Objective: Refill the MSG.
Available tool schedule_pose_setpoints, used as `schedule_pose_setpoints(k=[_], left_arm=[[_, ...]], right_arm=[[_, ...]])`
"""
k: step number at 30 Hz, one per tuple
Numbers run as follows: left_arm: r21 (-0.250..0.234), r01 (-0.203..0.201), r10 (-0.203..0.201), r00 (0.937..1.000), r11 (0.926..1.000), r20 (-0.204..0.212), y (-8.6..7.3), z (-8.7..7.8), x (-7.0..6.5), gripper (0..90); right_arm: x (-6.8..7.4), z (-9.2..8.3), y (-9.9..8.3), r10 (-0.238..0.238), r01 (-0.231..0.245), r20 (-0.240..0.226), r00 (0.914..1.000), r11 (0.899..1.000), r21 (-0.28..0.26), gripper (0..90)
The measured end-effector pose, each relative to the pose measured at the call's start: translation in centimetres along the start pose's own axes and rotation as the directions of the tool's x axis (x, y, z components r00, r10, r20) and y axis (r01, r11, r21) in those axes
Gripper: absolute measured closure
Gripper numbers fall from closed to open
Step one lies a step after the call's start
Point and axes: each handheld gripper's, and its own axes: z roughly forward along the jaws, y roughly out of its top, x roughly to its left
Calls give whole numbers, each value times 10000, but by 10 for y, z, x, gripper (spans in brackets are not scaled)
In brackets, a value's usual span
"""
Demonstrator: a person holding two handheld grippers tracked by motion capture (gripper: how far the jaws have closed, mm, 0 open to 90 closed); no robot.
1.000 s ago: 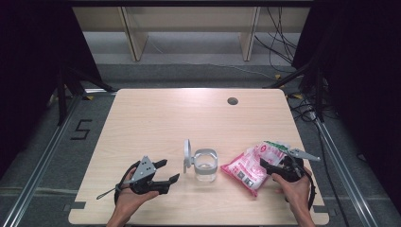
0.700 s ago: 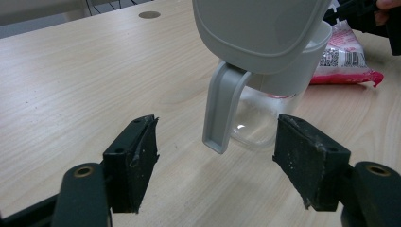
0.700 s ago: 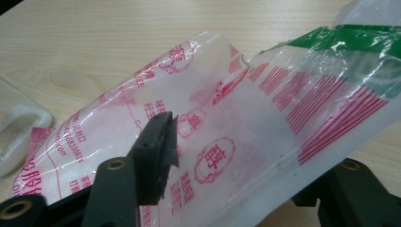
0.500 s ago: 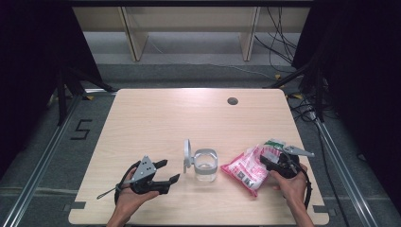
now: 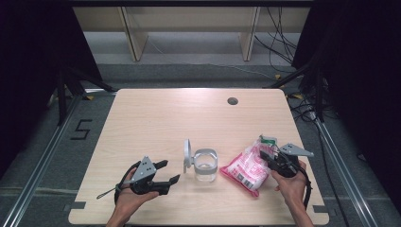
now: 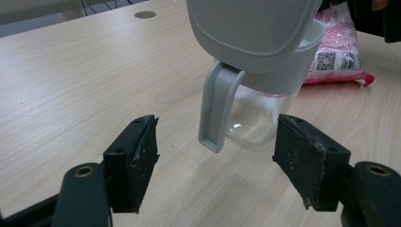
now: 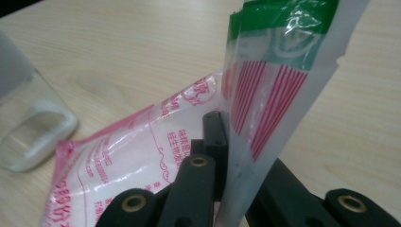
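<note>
Right tool [image 5: 267, 158] has just clamped the pink pouch [image 5: 246, 168] (QR label); left tool [image 5: 166, 172] gapes, empty.

Left tool [image 5: 166, 173] jaws wide apart, right tool [image 5: 265, 156] jaws just closed, clamped

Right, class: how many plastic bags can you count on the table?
1. The pink-and-white bag lies right of the clear jar, near the table's front edge, with its top edge pinched in the right gripper.
</note>
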Motion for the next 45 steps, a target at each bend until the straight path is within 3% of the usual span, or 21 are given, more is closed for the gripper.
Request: schedule_pose_setpoints(k=[1, 4, 6, 8, 11, 15, 18, 20, 22, 23, 24, 26, 29, 33, 35, 36, 37, 42, 43, 44, 45], left_arm=[[-32, 6, -5, 9999, 10000, 116, 0, 1, -1, 307], [204, -100, 87, 9982, 9997, 594, -1, 4, -5, 307], [368, -353, 325, 9967, 9987, 743, -1, 8, -10, 305], [322, -269, 236, 9951, 9991, 962, -2, 11, -16, 301], [476, -604, 553, 9932, 9970, 1021, -1, 13, -19, 299], [402, -531, 482, 9922, 9978, 1150, -2, 18, -28, 298], [446, -507, 455, 9927, 9977, 1117, -2, 20, -33, 300], [435, -477, 424, 9923, 9979, 1161, -3, 23, -37, 304], [437, -576, 527, 9930, 9974, 1053, -4, 26, -44, 307], [337, -427, 391, 9941, 9985, 1010, -4, 27, -48, 307], [234, -304, 280, 9949, 9993, 965, -6, 30, -52, 303], [157, -267, 251, 9950, 9995, 970, -9, 36, -59, 301], [-111, -116, 125, 9960, 9999, 885, -12, 47, -73, 307], [-387, -310, 345, 9951, 9988, 928, -9, 61, -91, 310], [-436, -335, 376, 9947, 9985, 961, -6, 66, -95, 310], [-441, -422, 467, 9932, 9981, 1069, -3, 70, -97, 309], [-457, -488, 531, 9937, 9978, 988, 0, 74, -99, 308], [-495, -551, 595, 9939, 9973, 924, 11, 90, -108, 314], [-519, -638, 687, 9927, 9966, 988, 13, 96, -111, 302], [-528, -635, 679, 9940, 9966, 857, 15, 99, -116, 293], [-546, -581, 622, 9950, 9968, 778, 17, 100, -120, 294]], right_arm=[[3, -3, 4, -103, 90, -331, 9994, 9992, -385, 900], [10, -9, 10, -47, 16, -518, 9986, 9982, -600, 900], [16, -13, 14, -285, 223, -700, 9971, 9959, -880, 900], [21, -17, 18, -559, 484, -781, 9954, 9943, -954, 900], [26, -21, 23, -1006, 887, -939, 9905, 9885, -1225, 900], [40, -26, 30, -1496, 1309, -1146, 9821, 9790, -1564, 900], [50, -32, 35, -1635, 1435, -1289, 9781, 9780, -1515, 900], [52, -34, 38, -1958, 1730, -1287, 9722, 9702, -1695, 900], [58, -39, 41, -1877, 1654, -1416, 9720, 9739, -1556, 900], [57, -38, 43, -2233, 1968, -1433, 9642, 9641, -1782, 900], [59, -40, 44, -2216, 1979, -1426, 9646, 9665, -1636, 900], [58, -43, 49, -2675, 2437, -1283, 9550, 9540, -1747, 900], [59, -49, 55, -2929, 2700, -1274, 9476, 9477, -1703, 900], [58, -60, 63, -2804, 2600, -1369, 9501, 9539, -1498, 900], [57, -65, 68, -3016, 2776, -1323, 9442, 9449, -1733, 900], [59, -69, 70, -2789, 2541, -1387, 9503, 9517, -1725, 900], [58, -72, 74, -3066, 2797, -1292, 9430, 9409, -1910, 900], [64, -82, 85, -2996, 2656, -1413, 9435, 9391, -2179, 900], [66, -83, 88, -3042, 2702, -1560, 9397, 9404, -2066, 900], [67, -83, 92, -3337, 2986, -1395, 9323, 9277, -2239, 900], [69, -85, 94, -3286, 2935, -1608, 9307, 9330, -2082, 900]])
